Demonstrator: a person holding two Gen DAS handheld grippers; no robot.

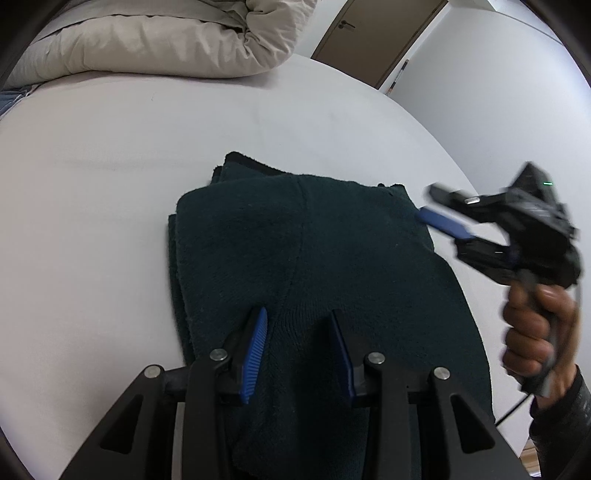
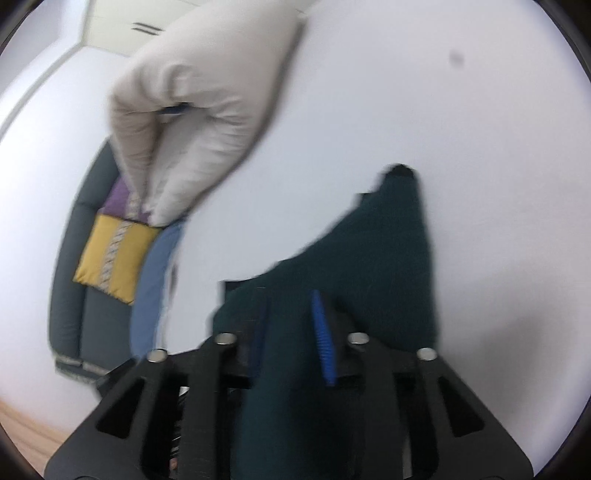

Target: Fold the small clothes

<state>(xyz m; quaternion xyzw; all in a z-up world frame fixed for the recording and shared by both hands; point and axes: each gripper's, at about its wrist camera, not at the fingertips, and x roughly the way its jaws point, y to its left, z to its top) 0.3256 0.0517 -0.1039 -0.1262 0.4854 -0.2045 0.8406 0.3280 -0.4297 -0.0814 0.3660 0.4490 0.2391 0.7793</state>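
A dark green fleece garment (image 1: 314, 266) lies folded in layers on the white bed (image 1: 110, 184). My left gripper (image 1: 299, 317) is open above its near edge, its blue pads apart with cloth showing between them. My right gripper (image 1: 430, 205) is at the garment's right edge, jaws apart, held by a hand (image 1: 535, 332). In the blurred right wrist view the garment (image 2: 369, 266) runs between the right gripper's (image 2: 291, 299) open fingers, with one blue pad (image 2: 323, 332) showing.
A beige duvet (image 1: 159, 37) is bunched at the far end of the bed and shows in the right wrist view (image 2: 192, 110). A brown door (image 1: 369, 33) stands beyond. A dark sofa (image 2: 74, 277) with a yellow cushion (image 2: 114, 254) is at left, and a blue cloth (image 2: 155, 280) hangs at the bed's edge.
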